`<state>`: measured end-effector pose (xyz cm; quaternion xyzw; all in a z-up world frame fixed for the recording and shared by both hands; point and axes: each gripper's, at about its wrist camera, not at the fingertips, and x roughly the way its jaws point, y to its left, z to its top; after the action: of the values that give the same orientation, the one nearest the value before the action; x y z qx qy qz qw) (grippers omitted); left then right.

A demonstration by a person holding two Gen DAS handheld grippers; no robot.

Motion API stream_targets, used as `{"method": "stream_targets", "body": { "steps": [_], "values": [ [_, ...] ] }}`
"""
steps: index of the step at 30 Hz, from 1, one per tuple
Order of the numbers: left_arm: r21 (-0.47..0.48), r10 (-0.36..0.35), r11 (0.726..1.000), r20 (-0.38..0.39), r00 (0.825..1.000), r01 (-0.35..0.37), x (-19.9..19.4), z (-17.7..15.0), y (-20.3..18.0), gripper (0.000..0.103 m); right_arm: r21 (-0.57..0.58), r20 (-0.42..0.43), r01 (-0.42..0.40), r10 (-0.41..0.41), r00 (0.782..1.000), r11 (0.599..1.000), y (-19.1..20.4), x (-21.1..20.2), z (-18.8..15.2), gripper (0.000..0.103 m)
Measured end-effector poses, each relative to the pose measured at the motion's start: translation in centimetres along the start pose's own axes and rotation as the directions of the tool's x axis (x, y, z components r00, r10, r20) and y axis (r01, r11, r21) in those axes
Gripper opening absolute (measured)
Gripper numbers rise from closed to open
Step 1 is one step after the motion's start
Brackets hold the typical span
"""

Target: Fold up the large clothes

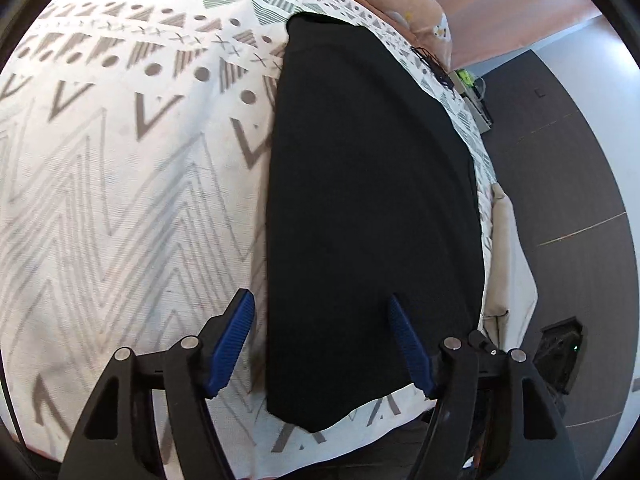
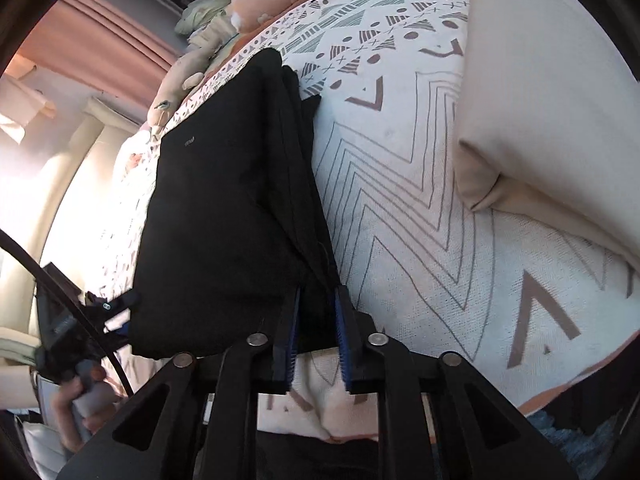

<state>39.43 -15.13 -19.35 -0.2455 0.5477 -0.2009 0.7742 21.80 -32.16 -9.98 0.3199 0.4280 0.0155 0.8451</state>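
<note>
A folded black garment (image 1: 372, 208) lies lengthwise on a bed, on a white bedspread (image 1: 120, 200) printed with grey chevrons, triangles and dots. Beside it in the right wrist view rests a beige cushion (image 2: 540, 100); pale stuffed toys (image 2: 256, 4) and bedding crowd the far end. A black cable or strap (image 1: 434, 66) lies at the bedspread's far edge.

The left gripper (image 1: 322, 344) stands with its blue-padded fingers (image 1: 234, 344) spread, straddling the garment's near left edge; neither pad presses the cloth. The right gripper (image 2: 316, 340) has its fingers (image 2: 286, 344) drawn close on the garment's near right corner, the cloth pinched between them.

The garment's kind cannot be made out; a small label is illegible. At lower left of the right wrist view, a hand (image 2: 74, 412) holding the other gripper is partly cut off. Dark floor (image 1: 560, 184) and pink curtains (image 2: 108, 36) border the bed.
</note>
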Motion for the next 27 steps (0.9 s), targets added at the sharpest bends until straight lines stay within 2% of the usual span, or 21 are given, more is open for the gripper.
{"method": "stream_targets", "body": {
  "steps": [2, 3, 4, 9, 16, 18, 27],
  "values": [
    [0.008, -0.001, 1.0, 0.004, 1.0, 0.001, 0.1, 0.2, -0.2, 0.07, -0.007, 0.014, 0.006, -0.006, 1.0, 1.0, 0.4, -0.8, 0.7, 0.038],
    [0.009, 0.001, 1.0, 0.005, 1.0, -0.001, 0.2, 0.4, -0.3, 0.07, -0.014, 0.027, 0.002, -0.002, 1.0, 1.0, 0.5, -1.1, 1.1, 0.062],
    [0.005, -0.001, 1.0, -0.002, 1.0, 0.001, 0.2, 0.7, -0.4, 0.07, -0.024, 0.044, -0.01, 0.011, 0.999, 1.0, 0.8, -1.5, 1.6, 0.08],
    [0.008, 0.006, 1.0, 0.006, 1.0, -0.006, 0.6, 2.3, -0.5, 0.07, -0.057, 0.061, -0.03, 0.033, 0.998, 0.998, 1.5, -1.2, 5.0, 0.081],
    [0.005, 0.015, 1.0, 0.017, 1.0, -0.015, 1.2, 5.3, 0.2, 0.07, -0.049, -0.016, -0.04, 0.039, 0.999, 0.998, 1.7, 3.0, 9.7, 0.081],
    [0.004, 0.011, 1.0, 0.019, 1.0, -0.011, 1.4, 6.2, 0.4, 0.07, -0.037, -0.054, -0.091, 0.089, 0.995, 0.995, 2.0, 4.5, 11.1, 0.081],
    [0.005, -0.008, 1.0, 0.024, 1.0, 0.008, 3.3, 10.5, 0.8, 0.07, 0.014, -0.139, -0.07, 0.071, 0.988, 0.997, 2.4, 10.3, 14.9, 0.081]
  ]
}}
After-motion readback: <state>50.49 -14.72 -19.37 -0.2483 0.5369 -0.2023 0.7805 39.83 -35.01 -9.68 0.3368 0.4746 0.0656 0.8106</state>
